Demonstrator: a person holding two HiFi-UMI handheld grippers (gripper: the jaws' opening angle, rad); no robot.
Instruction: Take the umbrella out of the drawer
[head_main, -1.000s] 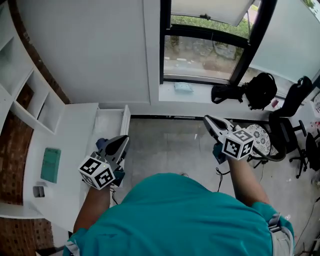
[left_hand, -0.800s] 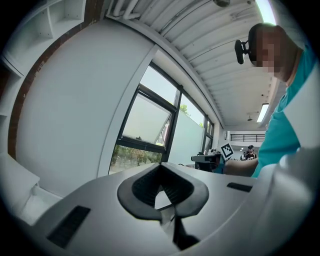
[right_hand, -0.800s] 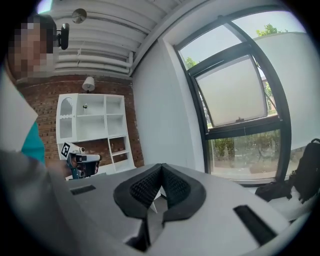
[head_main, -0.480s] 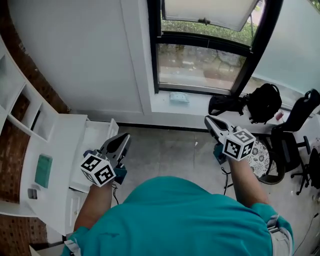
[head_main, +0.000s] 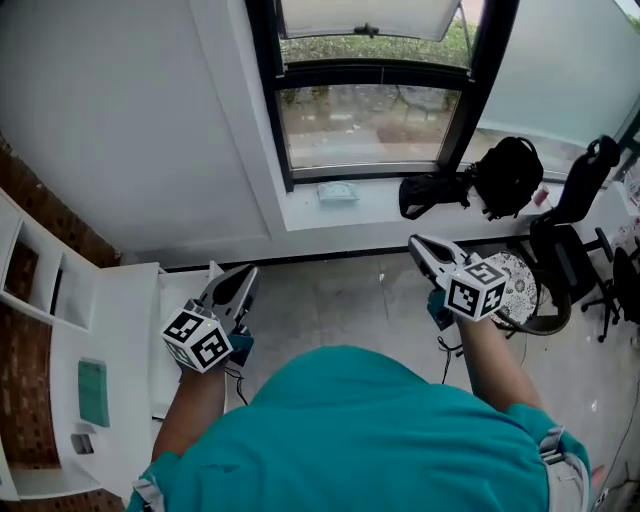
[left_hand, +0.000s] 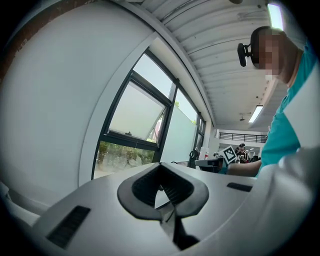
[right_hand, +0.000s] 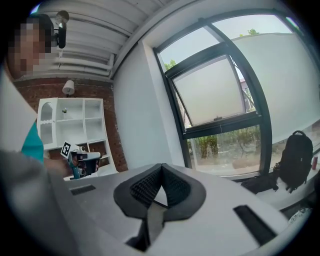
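Both grippers empty, view swung off the desk

Left gripper (head_main: 244, 274) hangs just right of the white desk (head_main: 125, 330), right gripper (head_main: 417, 243) well right of it; both have jaws together with nothing between. Within the last second the desk has slid to the frame's left. Its open drawer (head_main: 188, 292) is mostly hidden and no umbrella shows, so it is probably still inside. Window (head_main: 370, 120) lies beyond the desk.

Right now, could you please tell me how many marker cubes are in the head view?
2. One cube rides the left gripper near the white desk; the other rides the right gripper. None seems hidden.
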